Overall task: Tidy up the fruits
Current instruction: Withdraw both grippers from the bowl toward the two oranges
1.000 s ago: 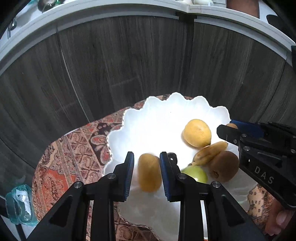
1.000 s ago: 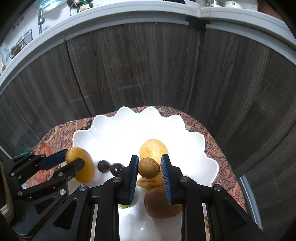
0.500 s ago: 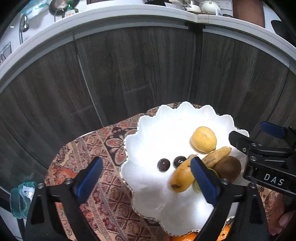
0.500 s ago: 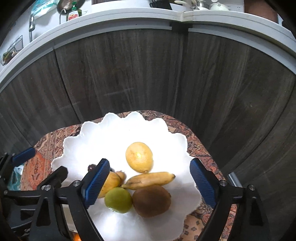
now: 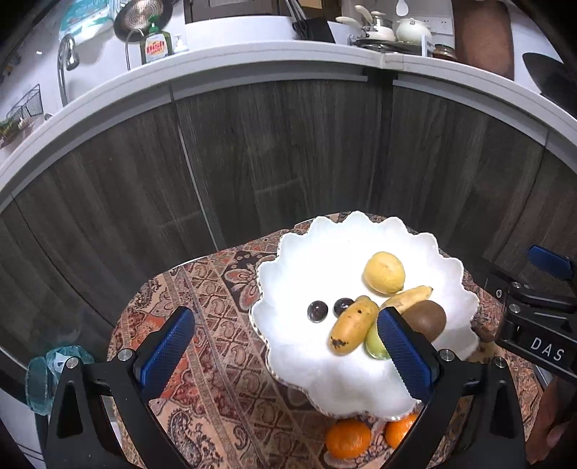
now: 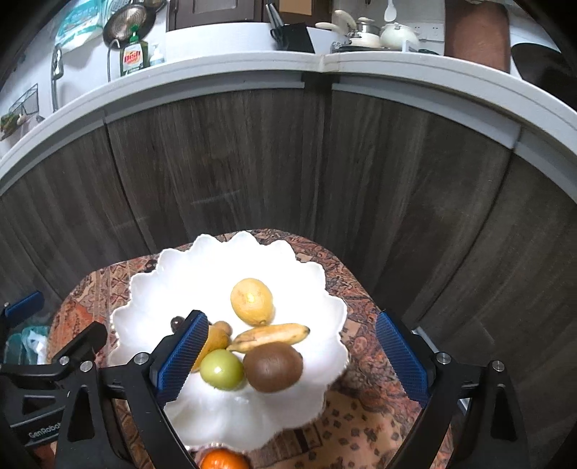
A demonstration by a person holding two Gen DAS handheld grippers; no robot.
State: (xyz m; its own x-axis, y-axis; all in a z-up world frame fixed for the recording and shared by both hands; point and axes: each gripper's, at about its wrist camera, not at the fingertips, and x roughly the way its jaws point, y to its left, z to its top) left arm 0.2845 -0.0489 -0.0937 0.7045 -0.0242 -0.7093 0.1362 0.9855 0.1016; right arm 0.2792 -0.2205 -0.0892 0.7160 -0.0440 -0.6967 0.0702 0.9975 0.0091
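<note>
A white scalloped bowl (image 5: 324, 368) (image 6: 173, 281) sits on a patterned cloth. In it lie a lemon (image 5: 384, 272) (image 6: 251, 301), a small banana (image 5: 407, 296) (image 6: 268, 335), a kiwi (image 5: 427, 319) (image 6: 273, 366), a green fruit (image 5: 373, 344) (image 6: 222, 369), a yellow mango (image 5: 353, 326) (image 6: 214, 341) and two dark plums (image 5: 317, 310). Two oranges (image 5: 348, 438) (image 6: 224, 460) lie on the cloth by the bowl's near rim. My left gripper (image 5: 285, 355) is open and empty above the bowl's left edge. My right gripper (image 6: 292, 355) is open and empty above the fruits.
The patterned cloth (image 5: 202, 324) covers a small table in front of dark wood cabinet doors (image 5: 281, 158). A white counter above holds a dish soap bottle (image 5: 155, 47) and pots (image 5: 396, 30). A pale blue plastic object (image 5: 47, 375) sits at lower left.
Both grippers opened and let go of their fruits, the mango from the left and a small brown fruit from the right, then pulled back and up from the bowl.
</note>
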